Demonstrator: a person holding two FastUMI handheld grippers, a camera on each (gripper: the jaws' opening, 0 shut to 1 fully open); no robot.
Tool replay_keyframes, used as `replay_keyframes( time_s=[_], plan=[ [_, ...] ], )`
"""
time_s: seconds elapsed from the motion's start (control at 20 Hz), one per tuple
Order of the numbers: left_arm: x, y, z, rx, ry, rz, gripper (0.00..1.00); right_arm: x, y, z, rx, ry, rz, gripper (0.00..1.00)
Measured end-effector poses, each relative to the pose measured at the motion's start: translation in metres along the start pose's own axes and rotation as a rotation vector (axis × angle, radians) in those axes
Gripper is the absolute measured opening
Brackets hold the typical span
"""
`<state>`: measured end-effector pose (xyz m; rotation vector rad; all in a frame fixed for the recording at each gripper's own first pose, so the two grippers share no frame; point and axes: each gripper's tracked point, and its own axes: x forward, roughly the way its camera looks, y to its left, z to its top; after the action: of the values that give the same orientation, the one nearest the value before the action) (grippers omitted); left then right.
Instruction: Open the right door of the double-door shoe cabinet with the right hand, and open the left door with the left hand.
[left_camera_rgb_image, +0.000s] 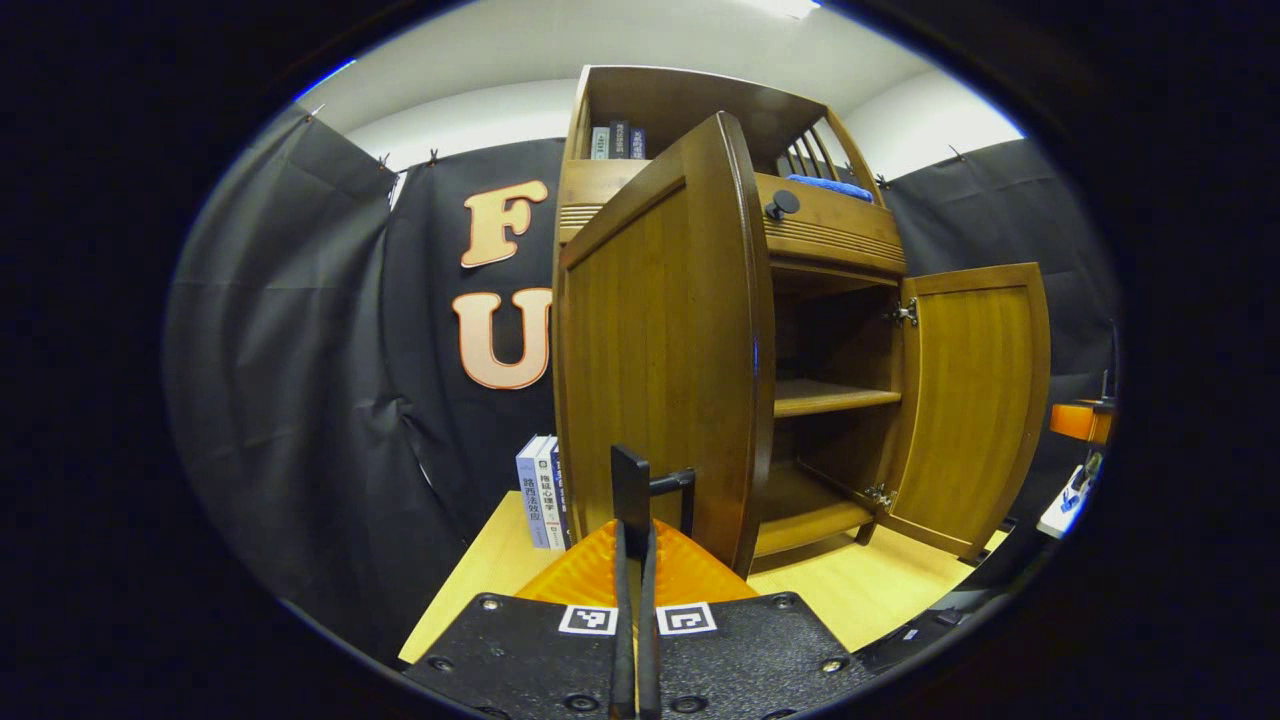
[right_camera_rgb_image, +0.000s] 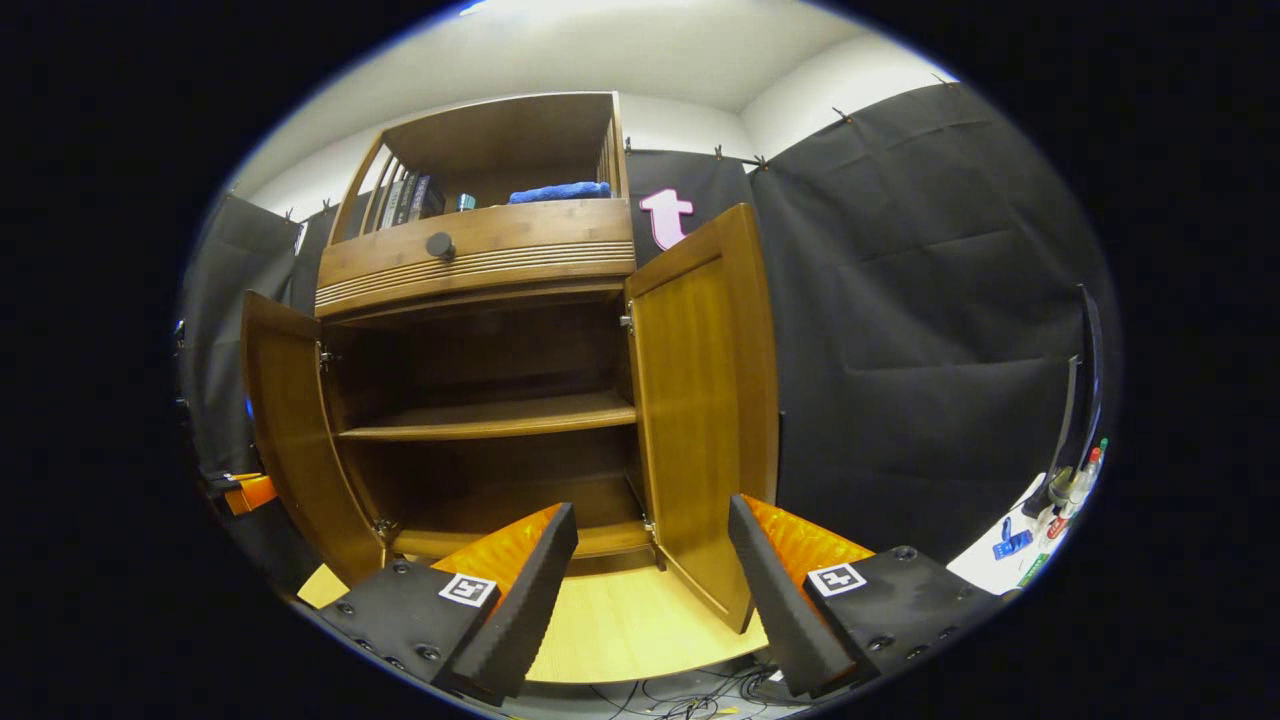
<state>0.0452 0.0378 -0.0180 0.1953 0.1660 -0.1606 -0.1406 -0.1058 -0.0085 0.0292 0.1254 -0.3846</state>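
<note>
Both cabinet doors stand swung out; left fingers pinched together at the left door's handle, right fingers spread and empty.

Closest in the left gripper view, the left gripper (left_camera_rgb_image: 632, 520) has its two fingers pressed nearly flat together, their tips at the dark bar handle (left_camera_rgb_image: 672, 490) on the left door (left_camera_rgb_image: 660, 370). Whether both pads actually pinch that handle I cannot tell, though the placement suits pulling the door outward. Beyond it, the right door (left_camera_rgb_image: 975, 400) hangs wide on its hinges, baring the inner shelf (left_camera_rgb_image: 835, 398). In the right gripper view, the right gripper (right_camera_rgb_image: 650, 580) holds its fingers wide apart with nothing between them, backed off from the shoe cabinet (right_camera_rgb_image: 480, 260), likely because its door is already released. Judging by this, both openings look essentially done.
</note>
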Motion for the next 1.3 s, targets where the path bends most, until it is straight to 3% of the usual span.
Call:
replay_keyframes(
  time_s=[0.1, 0.15, 0.2, 0.3, 0.65, 0.7, 0.75, 0.8, 1.25, 1.3],
  plan=[
    [-0.003, 0.009, 0.000, 0.011, 0.004, 0.007, 0.01, 0.003, 0.008, 0.000, -0.003, 0.000, 0.013, 0.98],
    [-0.004, 0.012, -0.002, 0.017, 0.007, 0.012, 0.01, 0.004, 0.012, 0.000, -0.006, -0.001, 0.019, 0.89],
    [-0.004, 0.015, -0.002, 0.015, 0.009, 0.015, 0.00, 0.006, 0.015, 0.000, -0.009, 0.001, 0.025, 0.98],
    [-0.008, 0.024, -0.001, 0.005, 0.011, 0.024, 0.00, 0.008, 0.020, -0.001, -0.007, 0.002, 0.038, 1.00],
    [-0.018, 0.056, 0.000, -0.013, 0.026, 0.075, 0.00, 0.014, 0.038, -0.010, -0.006, 0.020, 0.074, 0.98],
    [-0.022, 0.061, 0.002, -0.007, 0.026, 0.082, 0.00, 0.014, 0.039, -0.010, -0.009, 0.019, 0.077, 0.93],
    [-0.027, 0.063, 0.002, -0.008, 0.032, 0.082, 0.02, 0.016, 0.040, -0.011, -0.008, 0.019, 0.080, 0.98],
    [-0.034, 0.064, 0.003, -0.014, 0.039, 0.083, 0.00, 0.017, 0.041, -0.011, -0.005, 0.020, 0.084, 0.89],
    [-0.079, 0.028, 0.024, -0.079, 0.027, 0.069, 0.00, 0.021, 0.040, -0.009, -0.001, 0.021, 0.075, 0.89],
    [-0.080, 0.019, 0.030, -0.080, 0.018, 0.057, 0.00, 0.020, 0.038, -0.009, -0.003, 0.021, 0.069, 0.98]
  ],
)
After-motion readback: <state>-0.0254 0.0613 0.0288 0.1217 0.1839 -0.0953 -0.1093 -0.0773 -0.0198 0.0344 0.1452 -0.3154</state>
